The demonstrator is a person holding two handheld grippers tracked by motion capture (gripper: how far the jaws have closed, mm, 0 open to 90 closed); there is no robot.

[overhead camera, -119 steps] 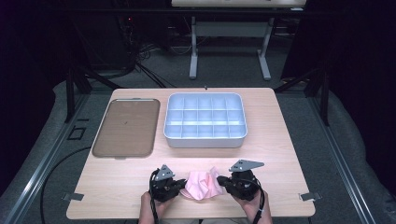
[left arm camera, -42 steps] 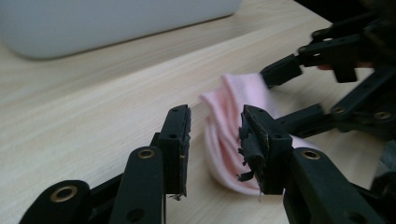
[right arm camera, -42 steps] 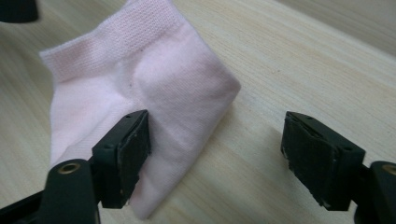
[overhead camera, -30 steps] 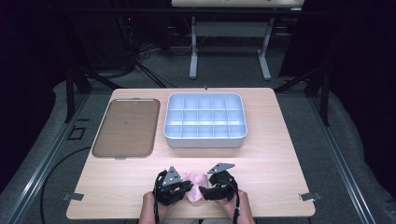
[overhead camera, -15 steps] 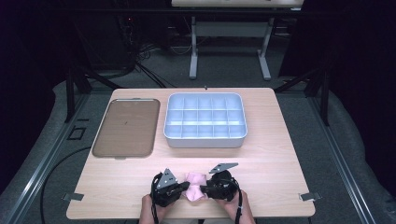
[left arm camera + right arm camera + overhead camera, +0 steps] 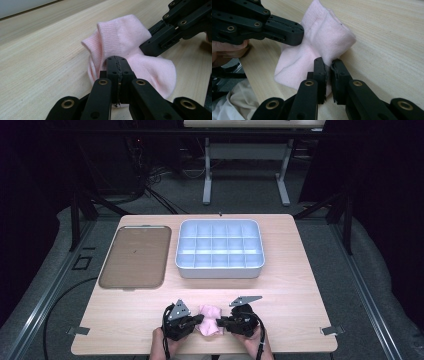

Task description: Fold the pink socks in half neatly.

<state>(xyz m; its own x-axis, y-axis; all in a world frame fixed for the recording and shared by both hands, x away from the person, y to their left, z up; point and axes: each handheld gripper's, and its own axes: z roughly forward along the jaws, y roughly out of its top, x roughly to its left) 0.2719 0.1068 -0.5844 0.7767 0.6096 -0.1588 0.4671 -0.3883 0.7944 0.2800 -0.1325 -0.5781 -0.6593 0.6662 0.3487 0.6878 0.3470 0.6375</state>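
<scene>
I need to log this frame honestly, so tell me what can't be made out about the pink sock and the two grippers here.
- High view: the pink sock is too small to tell one sock from a pair, and the left gripper and right gripper cover its ends.
- Left gripper view: shut jaws hide the pinched fabric.
- Right gripper view: the other gripper's black arm covers the sock's far edge.
- The divided tray: compartment floors too small to check.
</scene>
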